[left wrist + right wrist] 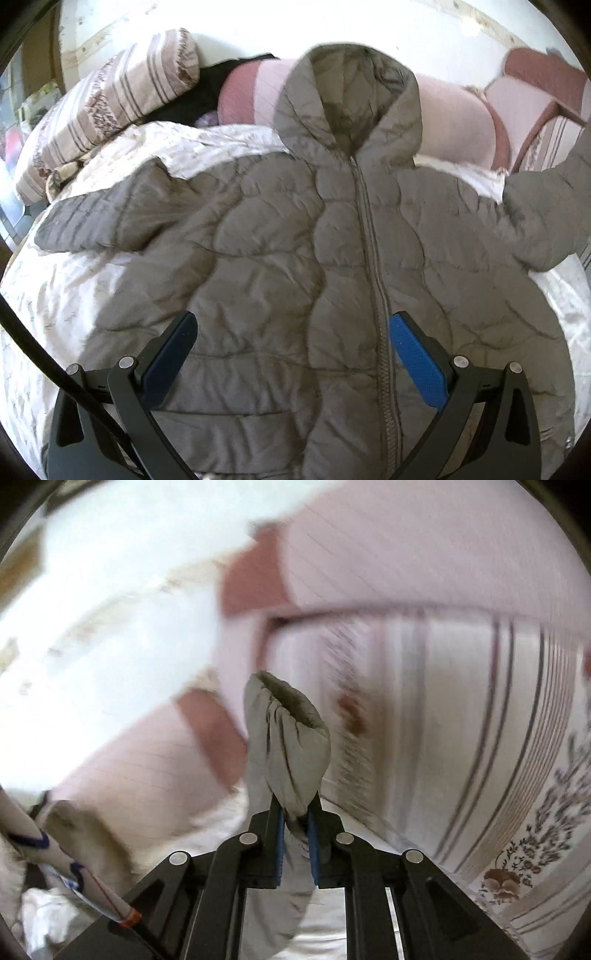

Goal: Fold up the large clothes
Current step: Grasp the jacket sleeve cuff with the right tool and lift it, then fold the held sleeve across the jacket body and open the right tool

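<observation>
A grey quilted hooded jacket [295, 229] lies front up on a white bedspread [55, 295], zip closed, hood toward the pillows. Its left sleeve [110, 218] rests flat; its right sleeve [546, 206] is lifted off the bed at the right edge. My left gripper [293, 328] hovers open above the jacket's lower front, with nothing between its blue pads [417, 362]. In the right wrist view my right gripper [295, 812] is shut on the sleeve cuff [288, 738], which sticks up bunched beyond the fingertips. That view is blurred by motion.
Striped and pink pillows [110, 103] and a pink bolster [443, 118] line the head of the bed against a white wall. A dark garment [192, 96] lies between the pillows. A striped floral pillow [480, 720] fills the right wrist view; a paper roll [55, 864] shows at its lower left.
</observation>
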A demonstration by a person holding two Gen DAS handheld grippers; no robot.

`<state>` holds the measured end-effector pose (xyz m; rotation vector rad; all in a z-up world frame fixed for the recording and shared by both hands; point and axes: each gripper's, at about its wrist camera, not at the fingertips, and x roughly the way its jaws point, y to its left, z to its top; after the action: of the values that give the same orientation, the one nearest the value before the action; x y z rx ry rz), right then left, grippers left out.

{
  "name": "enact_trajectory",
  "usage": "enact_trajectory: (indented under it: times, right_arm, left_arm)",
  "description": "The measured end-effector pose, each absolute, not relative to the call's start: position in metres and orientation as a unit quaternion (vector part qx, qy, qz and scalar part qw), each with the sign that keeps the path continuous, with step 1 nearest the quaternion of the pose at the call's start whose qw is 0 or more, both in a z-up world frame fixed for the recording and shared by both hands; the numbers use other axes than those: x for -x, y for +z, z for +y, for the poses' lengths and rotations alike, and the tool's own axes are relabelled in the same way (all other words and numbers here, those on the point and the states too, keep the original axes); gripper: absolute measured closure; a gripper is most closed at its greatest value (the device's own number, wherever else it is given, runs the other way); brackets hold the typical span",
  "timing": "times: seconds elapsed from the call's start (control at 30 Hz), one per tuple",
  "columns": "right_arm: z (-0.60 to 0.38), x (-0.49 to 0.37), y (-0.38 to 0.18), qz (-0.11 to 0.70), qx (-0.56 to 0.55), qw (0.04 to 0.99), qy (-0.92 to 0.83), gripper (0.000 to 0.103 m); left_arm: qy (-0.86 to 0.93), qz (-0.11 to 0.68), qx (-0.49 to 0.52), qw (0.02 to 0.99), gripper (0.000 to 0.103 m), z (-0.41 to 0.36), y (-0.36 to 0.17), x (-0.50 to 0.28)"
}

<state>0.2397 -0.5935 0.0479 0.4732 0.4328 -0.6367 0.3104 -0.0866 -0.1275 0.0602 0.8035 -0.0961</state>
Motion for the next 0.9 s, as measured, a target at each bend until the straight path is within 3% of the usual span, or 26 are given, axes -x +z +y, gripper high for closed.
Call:
enact_trajectory:
  times: [0.2,0.4,0.9]
  right_arm:
    - [-0.476,-0.254,0.111,0.188,-0.2,0.943,-0.189,0.092]
    - [-0.364,-0.303,0.099,0.226,-0.188,0.953,-0.074,0.092]
    - [-0.178,-0.4,-0.097,0.411,-0.116,0.903,0.04,0.091]
  left_arm:
    - [-0.022,0.372,-0.011,0.928,0.0,-0.054,-0.106,-0.308]
    - [0.01,0.369,0.021,0.929,0.0,-0.005,-0.097,-0.312]
    - [0.062,0.396,0.077,0.913,0.0,0.055,-0.107,-0.339]
